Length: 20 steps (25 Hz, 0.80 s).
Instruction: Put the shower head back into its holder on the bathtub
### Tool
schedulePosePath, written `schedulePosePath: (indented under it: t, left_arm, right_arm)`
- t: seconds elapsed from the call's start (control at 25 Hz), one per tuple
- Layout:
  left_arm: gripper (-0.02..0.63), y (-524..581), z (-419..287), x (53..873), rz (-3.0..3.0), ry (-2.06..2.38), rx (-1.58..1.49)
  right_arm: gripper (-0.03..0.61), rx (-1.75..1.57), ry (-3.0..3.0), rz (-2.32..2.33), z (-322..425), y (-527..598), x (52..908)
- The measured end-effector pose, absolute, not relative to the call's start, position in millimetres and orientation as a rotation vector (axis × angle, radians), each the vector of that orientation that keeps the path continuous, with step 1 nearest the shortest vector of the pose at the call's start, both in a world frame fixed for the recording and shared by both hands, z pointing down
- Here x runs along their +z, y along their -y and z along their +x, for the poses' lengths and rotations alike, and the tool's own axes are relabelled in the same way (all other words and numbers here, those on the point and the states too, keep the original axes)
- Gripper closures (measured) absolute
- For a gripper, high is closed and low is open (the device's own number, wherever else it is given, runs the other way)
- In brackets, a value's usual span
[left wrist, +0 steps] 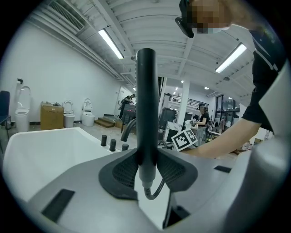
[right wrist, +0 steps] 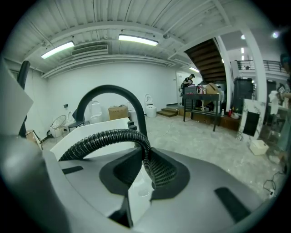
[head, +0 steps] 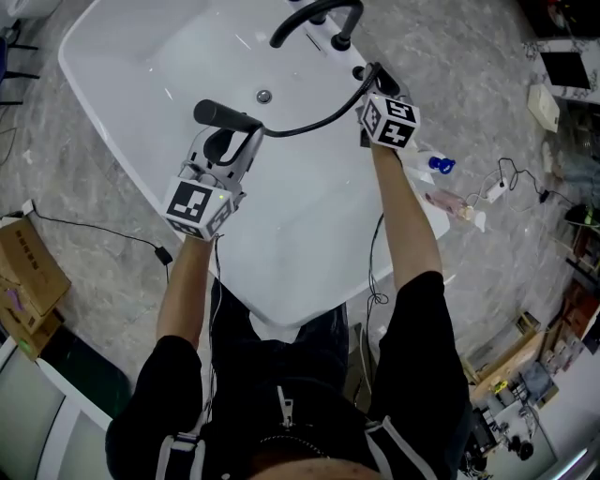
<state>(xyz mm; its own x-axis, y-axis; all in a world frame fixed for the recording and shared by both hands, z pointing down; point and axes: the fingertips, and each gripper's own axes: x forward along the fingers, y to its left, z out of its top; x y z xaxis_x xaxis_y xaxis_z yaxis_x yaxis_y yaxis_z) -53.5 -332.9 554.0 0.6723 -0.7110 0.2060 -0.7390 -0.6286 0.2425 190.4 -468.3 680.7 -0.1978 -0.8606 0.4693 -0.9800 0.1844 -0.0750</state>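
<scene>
Black shower head (head: 223, 114) sits clamped in my left gripper (head: 232, 142), its hose (head: 317, 121) pinched in my right gripper (head: 373, 82), over the bathtub (head: 309, 234); not yet docked.

Shower head (head: 225, 115) over bathtub (head: 309, 239), hose (head: 314, 124) trailing right, faucet (head: 281, 31) behind.

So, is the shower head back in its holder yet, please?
Not yet: out. The left gripper clamps the shower head over the bathtub, while the right gripper pinches its hose.

White bathtub (head: 309, 234), black shower head (left wrist: 146, 100), black ribbed hose (right wrist: 109, 135), black faucet (head: 314, 14), grey marbled floor (head: 103, 216).
</scene>
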Motion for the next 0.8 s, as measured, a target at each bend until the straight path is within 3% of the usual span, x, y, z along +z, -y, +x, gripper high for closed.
schedulePosePath:
  t: [0.8]
  left_arm:
    - [0.469, 332.9, -56.1, 590.2, 2.605, 1.105, 0.114]
  right_arm:
    - [0.514, 0.616, 1.933, 1.765, 211.9, 483.7, 798.9]
